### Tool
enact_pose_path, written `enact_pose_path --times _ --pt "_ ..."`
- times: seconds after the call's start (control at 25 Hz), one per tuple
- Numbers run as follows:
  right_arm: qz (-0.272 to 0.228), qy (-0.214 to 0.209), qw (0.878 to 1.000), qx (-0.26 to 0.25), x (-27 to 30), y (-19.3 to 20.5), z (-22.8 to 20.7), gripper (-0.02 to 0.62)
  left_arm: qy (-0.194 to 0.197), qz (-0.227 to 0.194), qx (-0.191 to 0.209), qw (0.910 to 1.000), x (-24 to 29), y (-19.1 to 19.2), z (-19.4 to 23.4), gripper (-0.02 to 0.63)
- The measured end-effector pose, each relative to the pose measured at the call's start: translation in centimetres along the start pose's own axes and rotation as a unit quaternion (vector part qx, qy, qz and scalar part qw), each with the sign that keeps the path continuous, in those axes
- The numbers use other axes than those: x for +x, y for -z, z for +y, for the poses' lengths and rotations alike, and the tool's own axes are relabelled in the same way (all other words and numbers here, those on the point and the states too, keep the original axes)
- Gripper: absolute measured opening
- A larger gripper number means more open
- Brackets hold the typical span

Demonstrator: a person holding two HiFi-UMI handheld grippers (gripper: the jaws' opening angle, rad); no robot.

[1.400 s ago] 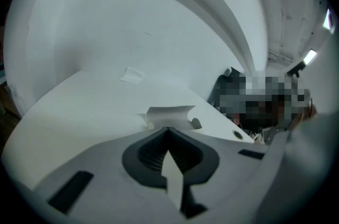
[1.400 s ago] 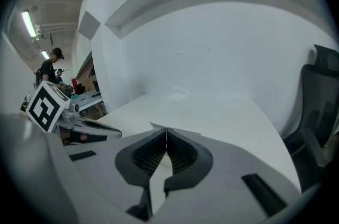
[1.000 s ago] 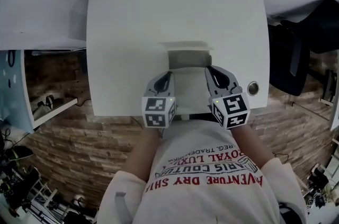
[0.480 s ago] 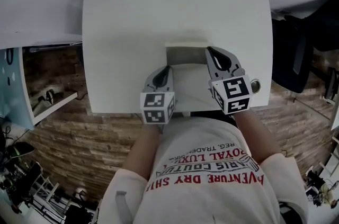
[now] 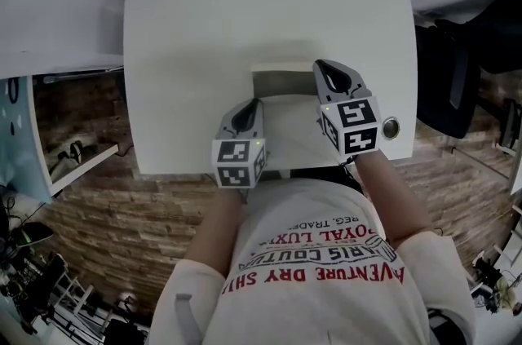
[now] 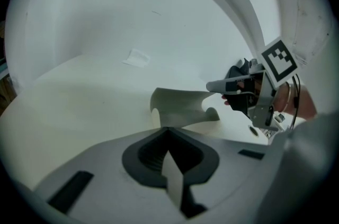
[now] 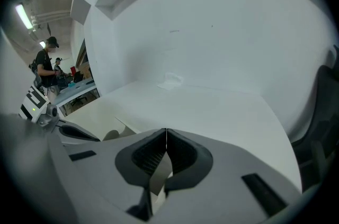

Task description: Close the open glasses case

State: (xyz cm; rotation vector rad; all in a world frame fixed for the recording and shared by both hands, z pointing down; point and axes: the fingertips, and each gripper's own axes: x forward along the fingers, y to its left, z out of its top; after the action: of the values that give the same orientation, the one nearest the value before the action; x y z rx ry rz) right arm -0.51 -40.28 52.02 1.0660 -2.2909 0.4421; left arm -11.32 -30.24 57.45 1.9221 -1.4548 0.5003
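The open case (image 5: 287,119) lies mid-frame on the worktop (image 5: 188,50), long side left to right, between our left gripper (image 5: 249,111) and right gripper (image 5: 333,74). Both have fingers together, empty. The right looks nearer the lid (image 5: 281,81).
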Motion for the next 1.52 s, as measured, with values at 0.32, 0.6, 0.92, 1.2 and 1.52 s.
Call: enact_pose_path --times 0.32,0.6,0.92,1.2,1.52 --pt "-0.011 -0.011 0.999 0.033 -1.0 0.9 0.4 0.012 0.014 0.0 -0.001 0.9999 0.1 -0.1 -0.1 0.005" --pt "0.011 -0.016 0.999 0.04 -1.7 3.5 1.4 0.012 0.019 0.002 0.006 0.9998 0.2 0.1 -0.1 0.005" --pt "0.021 -0.014 0.999 0.046 -2.1 4.9 1.8 0.012 0.021 0.002 0.014 0.9997 0.2 -0.1 -0.3 0.005" --pt "0.027 -0.013 0.999 0.043 -2.0 5.7 2.2 0.012 0.02 0.01 0.019 0.9996 0.0 0.1 -0.1 0.005" --pt "0.031 -0.011 0.998 0.05 -1.6 6.7 2.1 0.012 0.012 0.019 0.023 0.9995 -0.4 1.0 -0.2 0.005"
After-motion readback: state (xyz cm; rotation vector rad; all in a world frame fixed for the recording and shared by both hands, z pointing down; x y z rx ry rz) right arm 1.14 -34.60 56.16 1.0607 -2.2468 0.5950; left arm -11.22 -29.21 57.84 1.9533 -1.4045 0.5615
